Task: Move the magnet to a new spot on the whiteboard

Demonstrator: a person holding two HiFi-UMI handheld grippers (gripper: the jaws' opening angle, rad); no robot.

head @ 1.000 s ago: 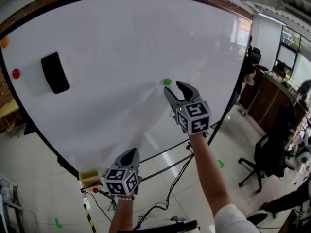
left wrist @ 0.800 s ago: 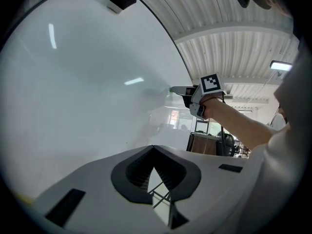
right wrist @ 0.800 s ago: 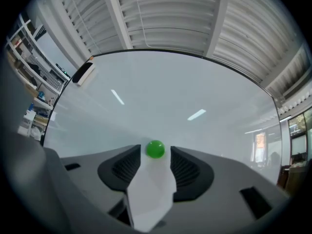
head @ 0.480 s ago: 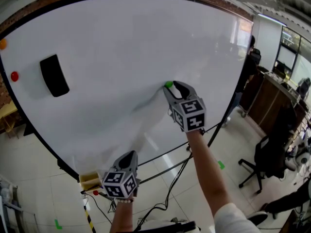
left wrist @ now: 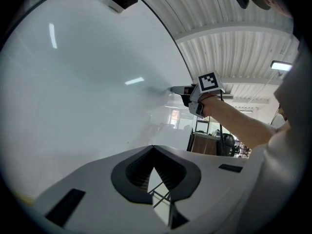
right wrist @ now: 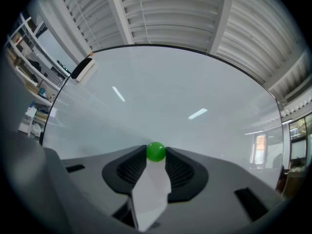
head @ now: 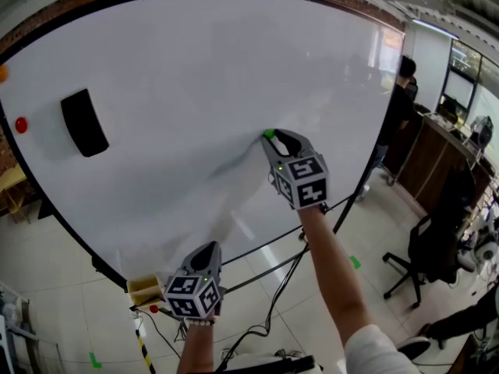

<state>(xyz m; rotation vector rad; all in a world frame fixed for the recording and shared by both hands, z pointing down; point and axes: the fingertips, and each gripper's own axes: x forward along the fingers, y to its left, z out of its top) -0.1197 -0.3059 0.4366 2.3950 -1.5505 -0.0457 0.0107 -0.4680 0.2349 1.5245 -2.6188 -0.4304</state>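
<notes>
A small green magnet (head: 269, 133) sticks to the big whiteboard (head: 195, 61), right of its middle. My right gripper (head: 274, 137) is pressed up to the board, its jaws closing round the magnet. In the right gripper view the green magnet (right wrist: 156, 151) fills the gap between the two fingertips (right wrist: 141, 155), touching both. My left gripper (head: 207, 249) hangs low below the board's bottom edge, shut and empty; in the left gripper view its jaw tips meet (left wrist: 153, 148), and the right gripper (left wrist: 179, 89) shows at the board.
A black eraser (head: 83, 122), a red magnet (head: 20, 124) and an orange magnet (head: 3, 73) sit at the board's left. A person (head: 400, 92) stands past the right edge, near desks and an office chair (head: 429, 259). Cables and the stand's legs (head: 265, 275) cross the floor below.
My right gripper went up and left to the board, and its jaws drew in round the green magnet. The left gripper has barely moved.
</notes>
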